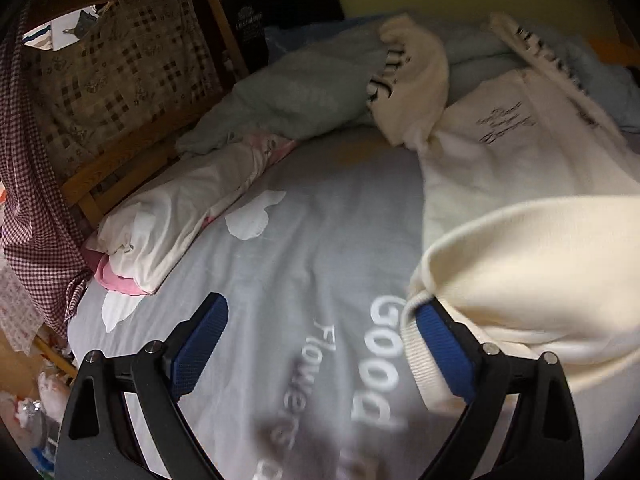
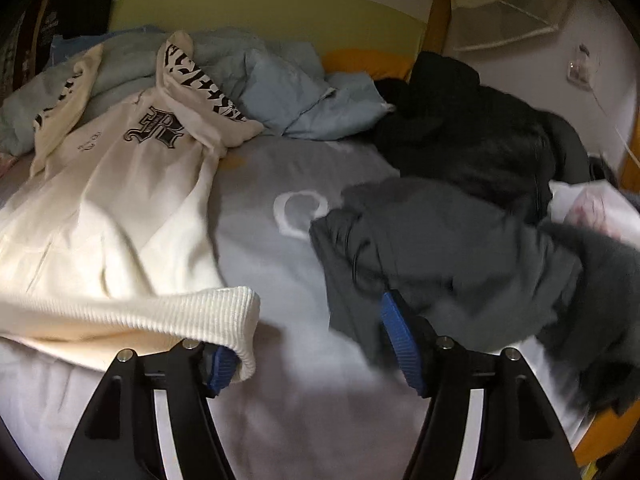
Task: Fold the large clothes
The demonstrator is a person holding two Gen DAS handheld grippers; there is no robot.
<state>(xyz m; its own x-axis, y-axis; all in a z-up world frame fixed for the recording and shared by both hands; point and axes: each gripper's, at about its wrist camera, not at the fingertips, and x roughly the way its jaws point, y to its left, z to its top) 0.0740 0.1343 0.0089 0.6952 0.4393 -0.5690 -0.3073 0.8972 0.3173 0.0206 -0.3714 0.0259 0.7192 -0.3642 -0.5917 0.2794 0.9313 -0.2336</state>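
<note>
A cream hoodie with black gothic lettering lies spread on the grey bed sheet, sleeves toward the headboard. In the left wrist view it fills the right side. My left gripper is open; the hoodie's ribbed hem drapes over its right finger. My right gripper is open; the ribbed hem corner hangs over its left finger, and dark grey clothes cover the tip of its right finger.
A light blue quilt is bunched at the headboard. Black clothes are piled at the right. A white and pink pillow lies by the wooden bed rail. Checked fabric hangs at the left.
</note>
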